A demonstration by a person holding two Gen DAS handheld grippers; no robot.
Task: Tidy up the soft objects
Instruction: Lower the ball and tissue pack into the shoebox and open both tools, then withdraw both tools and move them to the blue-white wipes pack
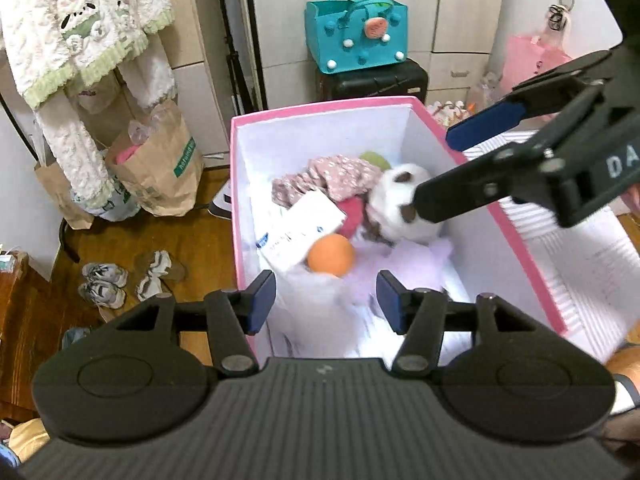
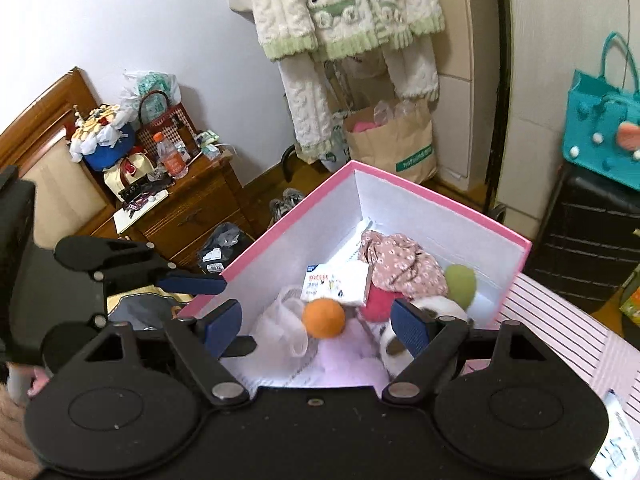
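Note:
A pink box (image 1: 320, 107) (image 2: 440, 196) with white inner walls stands open below both grippers. Inside lie an orange ball (image 1: 331, 255) (image 2: 323, 317), a pink floral cloth (image 1: 320, 178) (image 2: 400, 260), a green ball (image 1: 376, 159) (image 2: 461, 282), a white and brown plush (image 1: 394, 200) (image 2: 438, 306), a magenta soft piece (image 2: 376, 304), a white printed packet (image 1: 304, 226) (image 2: 334, 284) and a white plastic bag (image 2: 282, 320). My left gripper (image 1: 326, 300) hovers open over the near end, holding nothing. My right gripper (image 2: 316, 326) (image 1: 448, 168) is open above the box, also holding nothing.
Brown paper bags (image 1: 160, 168) and shoes (image 1: 104, 284) sit on the wooden floor left of the box. A teal bag (image 1: 356, 36) rests on a black case (image 1: 372, 80). Fleece clothes (image 2: 340, 20) hang on the wall. A cluttered wooden nightstand (image 2: 188, 200) stands at the left.

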